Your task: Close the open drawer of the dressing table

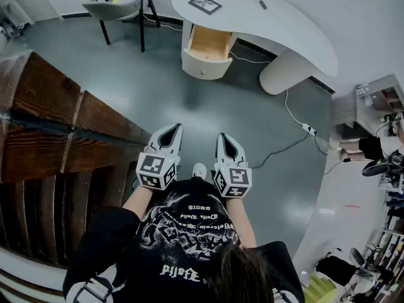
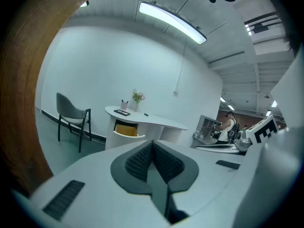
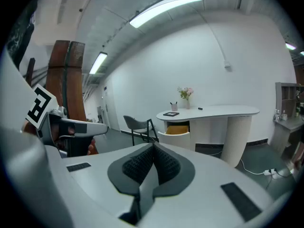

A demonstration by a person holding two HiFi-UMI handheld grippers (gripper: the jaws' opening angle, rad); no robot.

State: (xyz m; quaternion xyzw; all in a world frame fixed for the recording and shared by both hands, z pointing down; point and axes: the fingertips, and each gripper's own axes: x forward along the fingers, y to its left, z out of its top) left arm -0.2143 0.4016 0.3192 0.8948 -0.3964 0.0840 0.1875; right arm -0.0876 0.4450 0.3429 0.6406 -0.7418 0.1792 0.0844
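A white kidney-shaped dressing table (image 1: 278, 27) stands against the far wall, its rounded drawer (image 1: 206, 54) pulled out with a wooden inside. The drawer (image 2: 126, 130) shows small and far off in the left gripper view, and the drawer (image 3: 176, 133) likewise in the right gripper view. My left gripper (image 1: 173, 130) and right gripper (image 1: 225, 138) are held side by side close to the person's body, well short of the table. Both point toward it and are shut on nothing, their dark pads (image 2: 142, 161) pressed together.
A grey chair (image 1: 120, 8) with black legs stands left of the table. A big brown wooden block (image 1: 57, 118) fills the left side. A cable and power strip (image 1: 308, 129) lie on the grey floor at right. A framed picture (image 1: 205, 4) lies on the tabletop.
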